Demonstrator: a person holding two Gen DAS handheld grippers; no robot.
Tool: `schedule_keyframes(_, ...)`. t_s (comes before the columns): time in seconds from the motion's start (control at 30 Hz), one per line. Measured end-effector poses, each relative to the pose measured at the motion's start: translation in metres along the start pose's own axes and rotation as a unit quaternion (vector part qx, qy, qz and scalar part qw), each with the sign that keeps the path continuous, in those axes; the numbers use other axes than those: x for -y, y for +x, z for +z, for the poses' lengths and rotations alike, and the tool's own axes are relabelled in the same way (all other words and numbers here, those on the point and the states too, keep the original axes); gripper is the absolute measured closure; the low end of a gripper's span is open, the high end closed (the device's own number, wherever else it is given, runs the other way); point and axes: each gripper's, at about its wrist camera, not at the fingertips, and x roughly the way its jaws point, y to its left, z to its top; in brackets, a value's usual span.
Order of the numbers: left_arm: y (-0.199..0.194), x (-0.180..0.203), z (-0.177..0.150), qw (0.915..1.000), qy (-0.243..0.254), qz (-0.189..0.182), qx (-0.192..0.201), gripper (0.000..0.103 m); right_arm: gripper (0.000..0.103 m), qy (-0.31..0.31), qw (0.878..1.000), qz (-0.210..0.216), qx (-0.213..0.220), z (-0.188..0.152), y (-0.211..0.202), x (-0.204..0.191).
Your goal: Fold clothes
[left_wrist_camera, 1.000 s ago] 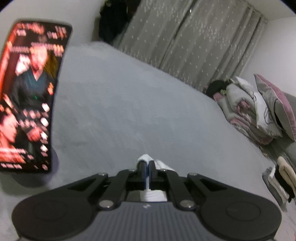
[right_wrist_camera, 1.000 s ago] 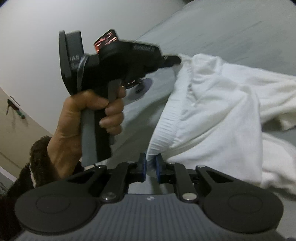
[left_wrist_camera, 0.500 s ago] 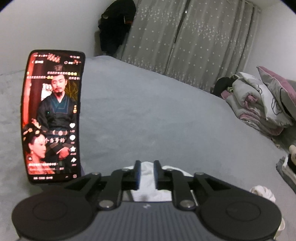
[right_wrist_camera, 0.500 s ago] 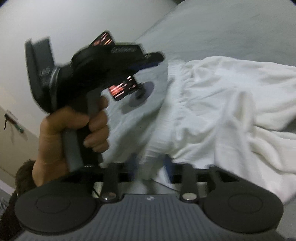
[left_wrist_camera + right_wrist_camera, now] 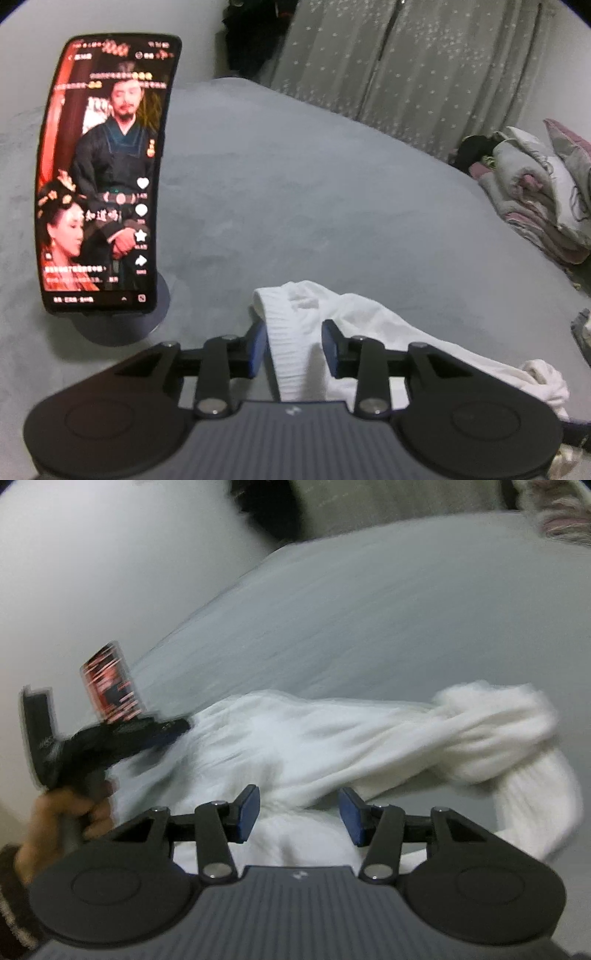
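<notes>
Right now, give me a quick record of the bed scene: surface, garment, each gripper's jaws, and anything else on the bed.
surface: grey bed cover
garment: white garment, spread crumpled on the cover
left gripper: jaws opening, ribbed hem between them, pads clear of it
right gripper: jaws apart, garment between them, not pinched
other: phone upright on a round stand, screen lit; bedding pile at the far edge

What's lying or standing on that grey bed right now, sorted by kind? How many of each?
White garment: 1
Phone showing a video, upright on a round stand: 1
Heap of folded bedding and pillows at the far edge: 1
Total: 3 kinds, 1 of each. More things at the right edge are cut off, so not counted.
</notes>
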Motion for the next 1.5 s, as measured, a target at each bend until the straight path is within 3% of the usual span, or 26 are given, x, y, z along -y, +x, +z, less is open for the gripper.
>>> schedule_keyframes(0.13, 0.011, 0.005, -0.001, 0.9995, 0.003, 0.031, -0.002, 0.069, 0.051, -0.006, 0.996, -0.08, 0.043, 0.014, -0.007, 0.031)
schedule_keyframes(0.23, 0.019, 0.008, -0.001, 0.9987, 0.004, 0.05, -0.002, 0.069, 0.051, -0.005, 0.992, -0.113, 0.056, 0.023, -0.004, 0.051)
schedule_keyframes(0.33, 0.024, 0.008, 0.0, 0.9984, 0.001, 0.056, -0.003, 0.07, 0.051, 0.007, 0.992, -0.115, 0.053, 0.029, 0.011, 0.061)
schedule_keyframes(0.5, 0.03, 0.01, 0.002, 0.9984, 0.0, 0.057, -0.001, 0.085, 0.051, 0.013, 0.995, -0.098, 0.031, 0.033, 0.036, 0.072)
schedule_keyframes(0.53, 0.032, 0.01, 0.003, 0.9982, 0.002, 0.059, 0.001, 0.087, 0.054, 0.013, 0.995, -0.096, 0.026, 0.034, 0.043, 0.072)
schedule_keyframes(0.57, 0.032, 0.012, 0.003, 0.998, 0.002, 0.062, 0.007, 0.095, 0.067, 0.005, 0.994, -0.104, 0.028, 0.033, 0.046, 0.072)
schedule_keyframes(0.63, 0.03, 0.016, 0.004, 0.9973, 0.003, 0.069, 0.023, 0.097, 0.08, -0.017, 0.992, -0.116, 0.036, 0.03, 0.042, 0.067)
schedule_keyframes(0.73, 0.025, 0.023, 0.008, 0.9952, 0.002, 0.081, 0.054, 0.099, 0.088, -0.024, 0.99, -0.125, 0.051, 0.03, 0.033, 0.066)
schedule_keyframes(0.93, 0.022, 0.039, 0.014, 0.9906, -0.001, 0.082, 0.11, 0.099, 0.09, -0.04, 0.97, -0.211, 0.117, 0.036, 0.001, 0.074)
schedule_keyframes(1.07, 0.025, 0.046, 0.016, 0.9897, -0.005, 0.049, 0.134, 0.099, 0.09, -0.034, 0.948, -0.271, 0.162, 0.04, -0.021, 0.09)
schedule_keyframes(1.27, 0.038, 0.07, 0.011, 0.984, 0.012, 0.015, 0.177, 0.099, 0.09, -0.048, 0.922, -0.327, 0.202, 0.04, -0.034, 0.105)
schedule_keyframes(1.33, 0.045, 0.079, 0.008, 0.9832, 0.029, 0.019, 0.179, 0.099, 0.09, -0.048, 0.919, -0.336, 0.199, 0.037, -0.028, 0.11)
schedule_keyframes(1.43, 0.06, 0.083, 0.005, 0.9869, 0.048, 0.032, 0.151, 0.097, 0.09, -0.043, 0.925, -0.334, 0.175, 0.035, -0.019, 0.121)
schedule_keyframes(1.5, 0.067, 0.086, 0.009, 0.9888, 0.047, 0.039, 0.136, 0.09, 0.09, -0.038, 0.929, -0.331, 0.16, 0.034, -0.014, 0.125)
